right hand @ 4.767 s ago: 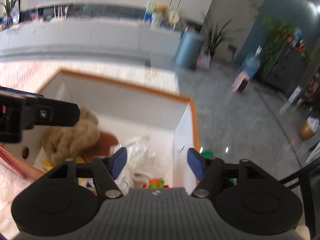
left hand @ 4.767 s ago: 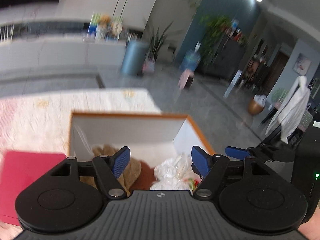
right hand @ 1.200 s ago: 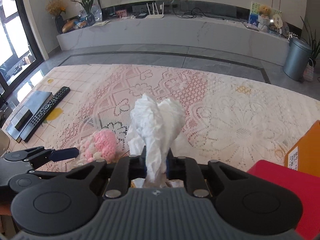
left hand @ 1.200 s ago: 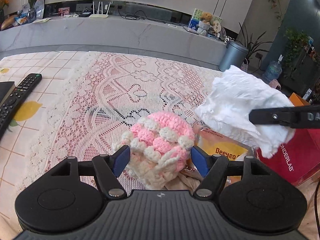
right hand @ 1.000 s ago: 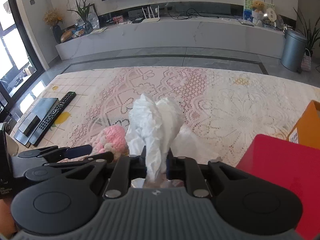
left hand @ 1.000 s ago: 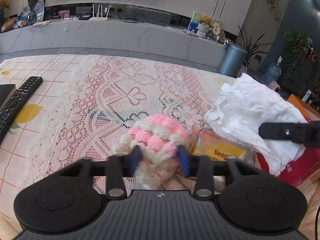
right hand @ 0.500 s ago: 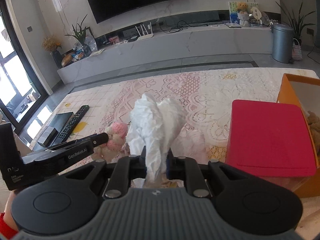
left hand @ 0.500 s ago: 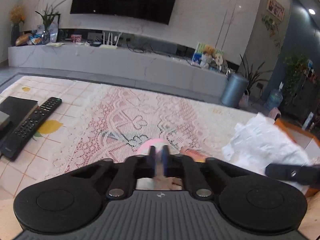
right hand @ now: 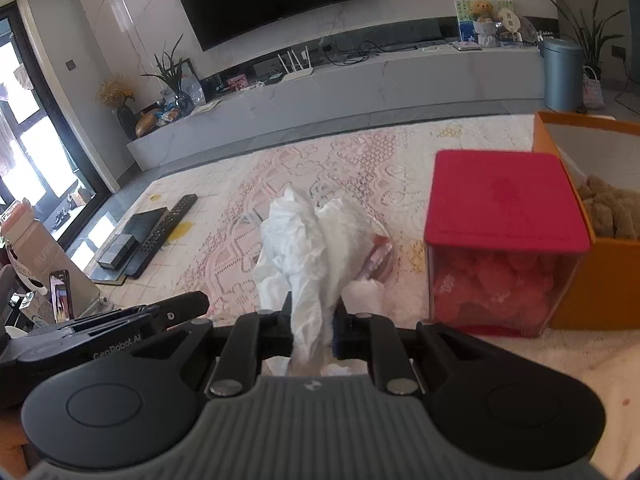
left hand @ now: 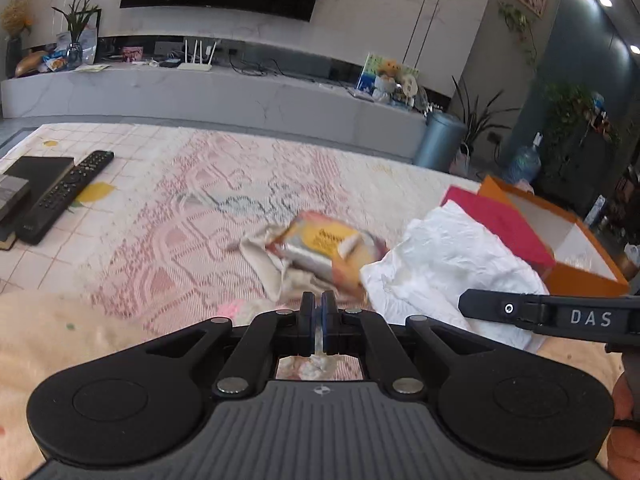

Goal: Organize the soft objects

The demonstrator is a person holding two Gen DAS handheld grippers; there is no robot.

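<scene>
My right gripper is shut on a crumpled white cloth and holds it above the lace tablecloth; the cloth also shows in the left wrist view. My left gripper is shut on the pink and cream crochet toy, of which only a scrap shows under the jaws. An orange box with a brown plush toy in it stands at the right.
A red-lidded clear box stands beside the orange box. An orange packet and a beige cloth lie on the tablecloth. A remote and a black book lie at the left.
My left gripper closed on the crochet toy and lifted it from the table. Both grippers have risen and swung toward the orange box, the right one still holding the white cloth.
</scene>
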